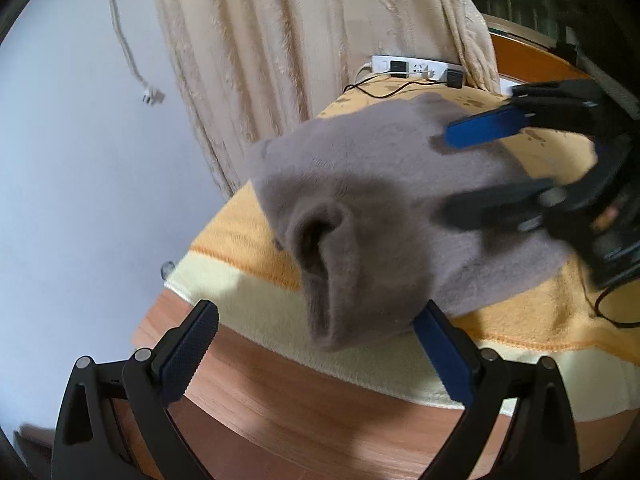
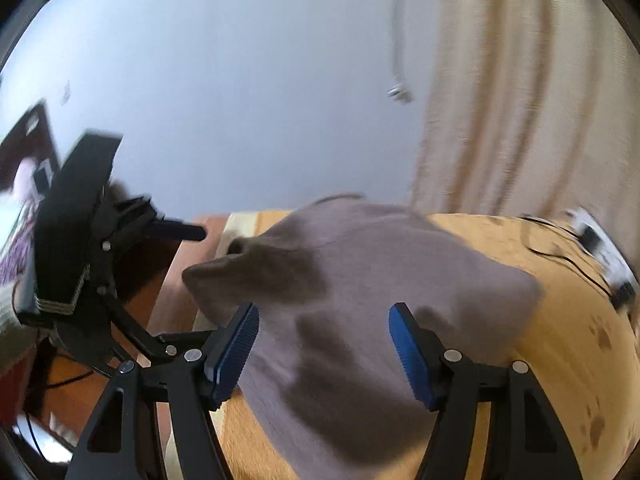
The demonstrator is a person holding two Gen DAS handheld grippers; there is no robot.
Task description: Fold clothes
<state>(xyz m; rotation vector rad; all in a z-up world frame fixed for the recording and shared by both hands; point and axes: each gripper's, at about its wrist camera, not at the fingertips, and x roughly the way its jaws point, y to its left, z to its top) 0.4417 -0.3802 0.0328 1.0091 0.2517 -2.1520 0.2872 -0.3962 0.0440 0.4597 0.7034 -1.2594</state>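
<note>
A grey fuzzy garment (image 1: 380, 184) lies folded on an orange towel (image 1: 240, 232) with a pale yellow border, spread over a wooden table (image 1: 288, 400). One end, with a dark open cuff (image 1: 320, 232), hangs toward the towel's near edge. My left gripper (image 1: 318, 316) is open wide, that end lying between its fingers with neither pad pressing it. My right gripper (image 1: 450, 174) hovers open over the garment's far right part. In the right wrist view the garment (image 2: 400, 272) spreads under my right gripper (image 2: 322, 316), with nothing clamped. The left gripper's finger (image 2: 188, 232) shows at the left.
A beige curtain (image 1: 300, 40) hangs behind the table. A white power strip (image 1: 416, 67) with plugs and black cables lies at the towel's far edge. A white cord with a plug (image 1: 152, 96) dangles against the pale wall. The table's wooden edge runs just before the left gripper.
</note>
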